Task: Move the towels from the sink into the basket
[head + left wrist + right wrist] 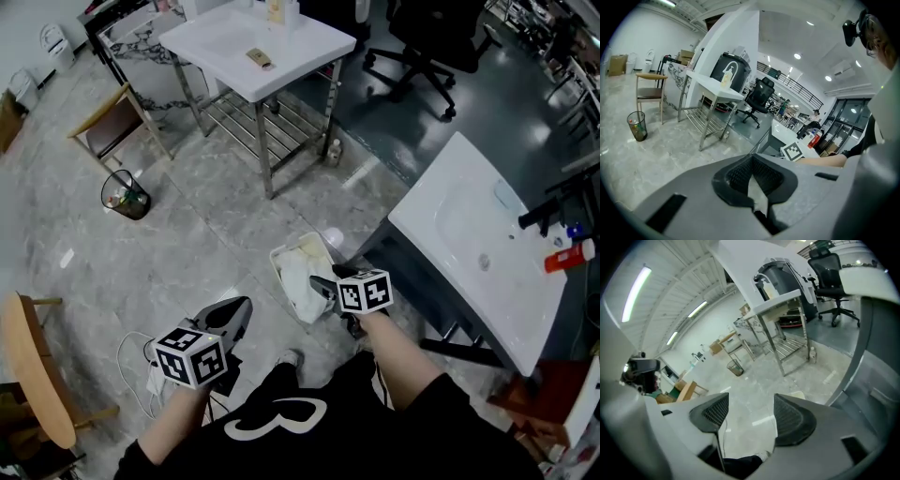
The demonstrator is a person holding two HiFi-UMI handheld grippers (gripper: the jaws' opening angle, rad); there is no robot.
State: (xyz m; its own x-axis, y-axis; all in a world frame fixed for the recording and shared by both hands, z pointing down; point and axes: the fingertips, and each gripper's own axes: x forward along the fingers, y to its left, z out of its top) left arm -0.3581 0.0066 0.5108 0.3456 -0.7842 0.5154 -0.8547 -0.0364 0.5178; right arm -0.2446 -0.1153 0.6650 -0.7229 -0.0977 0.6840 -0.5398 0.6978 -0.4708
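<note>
On the floor below me stands a white basket [277,259] with cream and white towels [298,274] heaped in it. My right gripper [323,284] hangs just over the basket's near right side. Its jaws stand open with nothing between them, and floor shows through the gap [745,416]. My left gripper [238,311] is held to the left of the basket, apart from it, with its pads [740,176] drawn together on nothing. At the right, the white sink [469,234] has a bare basin with no towel showing in it.
A black faucet [544,214] and a red bottle [567,255] sit at the sink's far side. Behind are a second white sink stand [248,47], a wire bin [125,195], a wooden chair [108,122] and an office chair [422,47]. A round wooden table [33,370] is at left.
</note>
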